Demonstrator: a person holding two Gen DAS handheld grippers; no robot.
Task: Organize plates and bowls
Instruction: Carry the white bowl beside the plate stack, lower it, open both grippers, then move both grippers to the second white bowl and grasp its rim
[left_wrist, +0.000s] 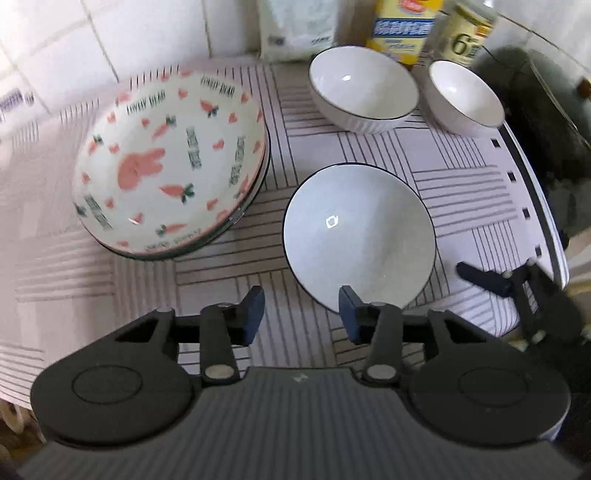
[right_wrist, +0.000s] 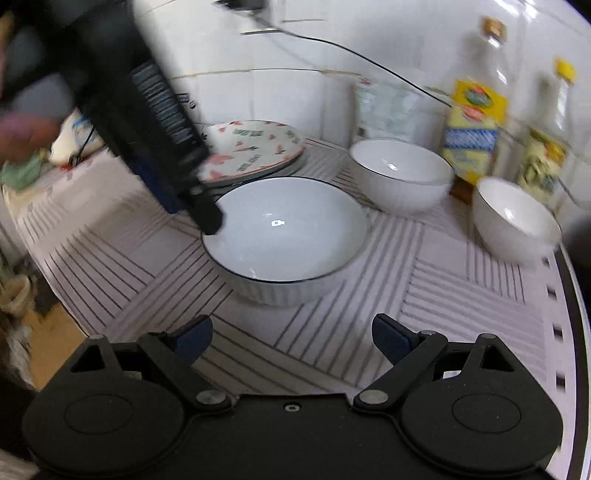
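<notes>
A stack of rabbit-and-carrot plates (left_wrist: 170, 162) sits at the left of the striped tablecloth; it shows far off in the right wrist view (right_wrist: 258, 147). A large white bowl with a dark rim (left_wrist: 358, 232) stands in the middle (right_wrist: 288, 236). A second white bowl (left_wrist: 364, 88) (right_wrist: 402, 177) and a smaller one (left_wrist: 463, 96) (right_wrist: 513, 218) stand at the back. My left gripper (left_wrist: 302, 314) is open and empty, its right finger at the large bowl's near rim. My right gripper (right_wrist: 291, 338) is open and empty, just short of the same bowl.
Bottles (right_wrist: 472, 125) and a bag (left_wrist: 295, 29) stand against the tiled wall behind the bowls. A dark pot (left_wrist: 535, 122) sits at the right, past the table's dark-edged rim (right_wrist: 576, 332). A cable (right_wrist: 369, 62) hangs along the wall.
</notes>
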